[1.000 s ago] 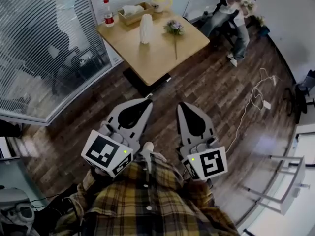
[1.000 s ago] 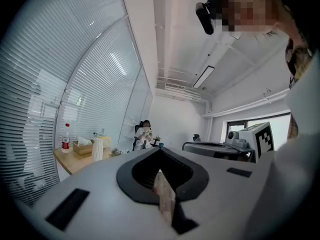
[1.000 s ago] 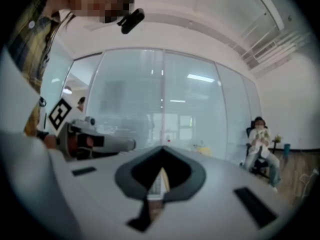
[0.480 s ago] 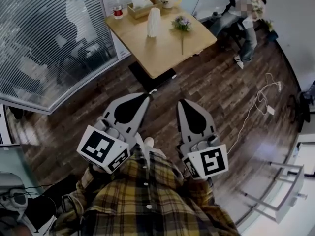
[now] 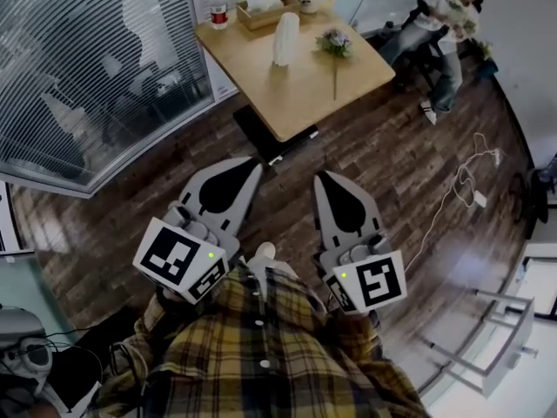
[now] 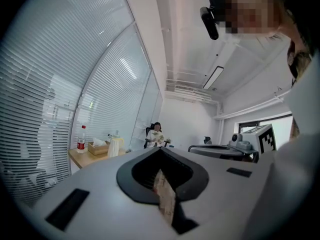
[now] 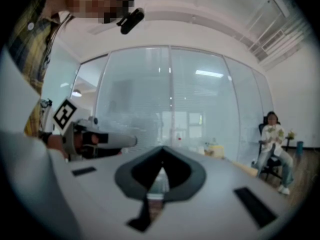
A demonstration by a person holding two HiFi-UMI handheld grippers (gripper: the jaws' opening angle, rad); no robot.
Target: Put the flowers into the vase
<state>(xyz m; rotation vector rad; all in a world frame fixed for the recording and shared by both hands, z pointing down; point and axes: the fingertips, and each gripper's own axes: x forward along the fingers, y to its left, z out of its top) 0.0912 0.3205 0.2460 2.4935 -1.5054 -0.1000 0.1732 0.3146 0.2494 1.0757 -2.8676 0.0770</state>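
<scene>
Lying on the pale wooden table [image 5: 296, 94] at the upper centre of the frame, the small pale-bloomed flower bunch with a long thin stem [image 5: 334, 43] rests just right of the upright white ribbed vase [image 5: 285, 38]. Lower down, well apart from the table, the grey left gripper [image 5: 252, 164] and right gripper [image 5: 323, 178] point level, jaws pressed together, holding nothing.

Left claw [image 6: 161, 154], jaws together, points toward the distant table [image 6: 84, 157] and vase [image 6: 116, 147].

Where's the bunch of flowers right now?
In the head view, the small bunch of purple and white flowers lies on the light wooden table at top centre. It is just to the picture's right of the white ribbed vase.
</scene>
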